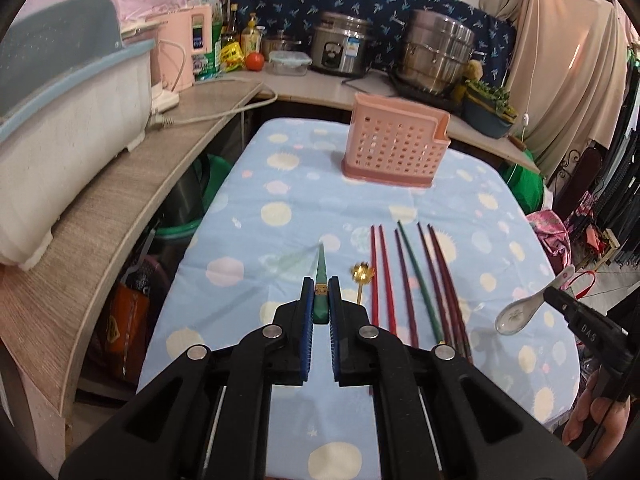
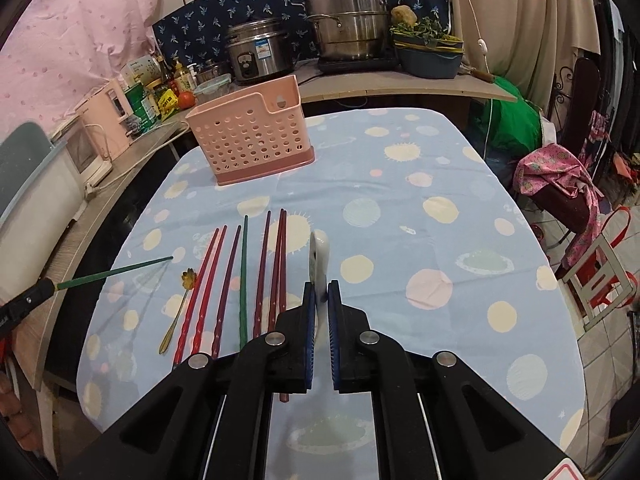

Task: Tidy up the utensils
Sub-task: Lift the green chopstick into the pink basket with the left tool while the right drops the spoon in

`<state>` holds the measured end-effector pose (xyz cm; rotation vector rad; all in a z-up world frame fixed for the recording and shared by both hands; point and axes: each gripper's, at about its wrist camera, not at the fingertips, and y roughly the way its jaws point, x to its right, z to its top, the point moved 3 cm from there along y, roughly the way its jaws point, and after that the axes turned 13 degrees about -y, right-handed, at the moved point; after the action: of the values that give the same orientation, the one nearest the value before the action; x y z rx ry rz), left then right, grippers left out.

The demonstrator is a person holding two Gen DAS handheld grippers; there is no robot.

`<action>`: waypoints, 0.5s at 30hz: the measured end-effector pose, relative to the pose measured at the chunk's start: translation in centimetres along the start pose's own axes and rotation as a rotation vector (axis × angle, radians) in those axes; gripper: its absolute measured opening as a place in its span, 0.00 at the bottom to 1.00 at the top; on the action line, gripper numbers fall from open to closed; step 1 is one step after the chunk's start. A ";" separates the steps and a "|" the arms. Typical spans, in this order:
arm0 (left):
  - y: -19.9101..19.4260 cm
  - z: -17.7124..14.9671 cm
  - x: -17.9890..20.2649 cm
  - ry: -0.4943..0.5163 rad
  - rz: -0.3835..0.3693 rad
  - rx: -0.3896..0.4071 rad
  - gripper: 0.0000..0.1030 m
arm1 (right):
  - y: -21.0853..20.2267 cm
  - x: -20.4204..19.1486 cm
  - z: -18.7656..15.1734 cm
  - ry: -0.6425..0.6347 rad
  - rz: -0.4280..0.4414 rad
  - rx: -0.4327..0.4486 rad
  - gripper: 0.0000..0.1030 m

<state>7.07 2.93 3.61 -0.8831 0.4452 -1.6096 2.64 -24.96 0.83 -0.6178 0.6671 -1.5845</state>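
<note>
**A:** What have I got on the rig right now?

**B:** My left tool (image 1: 321, 298) is clenched on a thin green chopstick (image 1: 322, 280), gripped at its thick end near a gold band. Its long axis runs straight out along the fingers, tip forward, up off the cloth. The right tool (image 2: 320, 294) is pinched tight on a glossy white ceramic spoon (image 2: 319, 254), gripped by the handle. From the left camera the bowl (image 1: 514, 316) hangs out sideways, above the counter (image 2: 440, 200).

**A:** Pose?

**B:** Both tools tilt down toward the counter, side by side.

**A:** And the rest?

**B:** Slim lacquered chopsticks (image 2: 240, 280) lie in a near-parallel row on the dotted blue cloth, tips pointing toward the holder: reds, purples, one green. A little gold flower-headed spoon (image 2: 178, 312) lies left of them. The pink perforated plastic holder (image 2: 252, 136) stands upright at the far end.
</note>
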 end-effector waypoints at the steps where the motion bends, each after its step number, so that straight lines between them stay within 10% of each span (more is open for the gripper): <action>1: -0.1 0.7 0.3 0.002 -0.002 0.013 0.07 | 0.0 0.1 0.2 0.001 0.003 0.003 0.06; 15: -0.4 14.2 6.0 -0.003 -0.056 0.180 0.07 | 2.9 1.5 11.3 0.003 0.119 0.107 0.06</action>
<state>17.25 -0.11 14.83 -0.7674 0.2697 -1.6705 12.66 -27.44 6.53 -0.4881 0.6064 -1.4995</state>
